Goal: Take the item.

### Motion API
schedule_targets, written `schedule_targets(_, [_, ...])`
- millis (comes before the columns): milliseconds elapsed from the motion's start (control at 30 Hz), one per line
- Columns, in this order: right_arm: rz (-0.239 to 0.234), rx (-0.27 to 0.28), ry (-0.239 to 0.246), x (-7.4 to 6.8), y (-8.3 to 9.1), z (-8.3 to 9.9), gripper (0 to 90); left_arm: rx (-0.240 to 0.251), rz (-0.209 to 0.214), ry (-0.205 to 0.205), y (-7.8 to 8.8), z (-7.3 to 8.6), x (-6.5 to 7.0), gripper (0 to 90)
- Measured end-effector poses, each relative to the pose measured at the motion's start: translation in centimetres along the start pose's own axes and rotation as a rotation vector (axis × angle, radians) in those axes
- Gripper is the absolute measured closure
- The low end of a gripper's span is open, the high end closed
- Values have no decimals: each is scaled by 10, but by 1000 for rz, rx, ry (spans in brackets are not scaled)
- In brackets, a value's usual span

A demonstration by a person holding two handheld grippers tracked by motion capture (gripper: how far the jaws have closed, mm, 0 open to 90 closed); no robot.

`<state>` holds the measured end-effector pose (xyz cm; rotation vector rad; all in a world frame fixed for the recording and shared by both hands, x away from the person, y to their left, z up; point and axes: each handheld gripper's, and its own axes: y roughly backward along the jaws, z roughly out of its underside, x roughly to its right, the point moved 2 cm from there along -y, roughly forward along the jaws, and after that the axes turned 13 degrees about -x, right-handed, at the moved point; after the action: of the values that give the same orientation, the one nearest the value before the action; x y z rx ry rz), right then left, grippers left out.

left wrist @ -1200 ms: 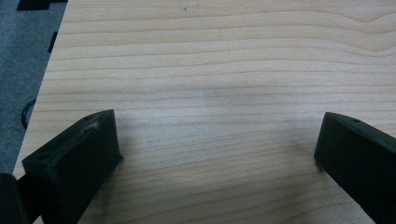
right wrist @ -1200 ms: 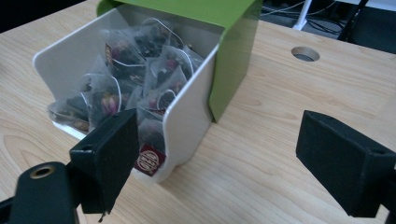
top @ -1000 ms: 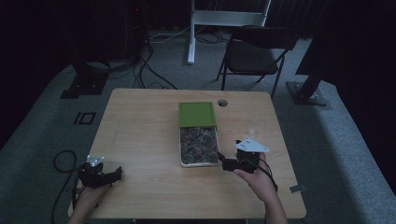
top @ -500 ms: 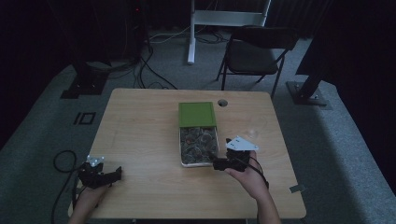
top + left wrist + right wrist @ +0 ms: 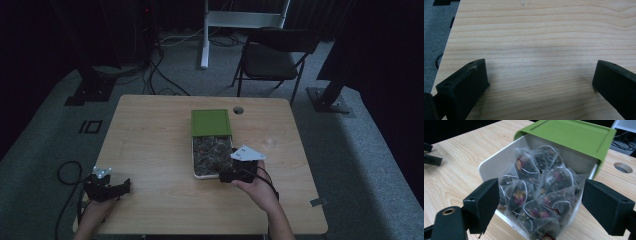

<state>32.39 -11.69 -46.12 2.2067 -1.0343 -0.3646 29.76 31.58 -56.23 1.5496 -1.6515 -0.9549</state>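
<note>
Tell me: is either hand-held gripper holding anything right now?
Nothing is held. The right hand-held gripper is open over the tea bags in the white box; the left hand-held gripper is open over bare table.

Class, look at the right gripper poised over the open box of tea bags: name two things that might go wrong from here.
1. The right gripper stands open over tightly packed tea bags; closing may pinch several at once or tear a thin pouch.
2. The white box lies loose on the table, its green lid slid only partway back, and the left gripper is far off, so a pull might drag the box.
</note>
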Motion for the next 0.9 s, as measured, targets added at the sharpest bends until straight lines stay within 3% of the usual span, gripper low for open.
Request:
schedule_targets(200, [-16,-5,17,-6,-8,-5,163,-1,0,0,0,0,0,5])
schedule_targets(400, [-35,-27,50,-17,-18,-9,228,-1,0,0,0,0,0,5])
schedule_targets(900, [-22,-58,25,-24,-39,-3,323,0,0,0,0,0,0,5])
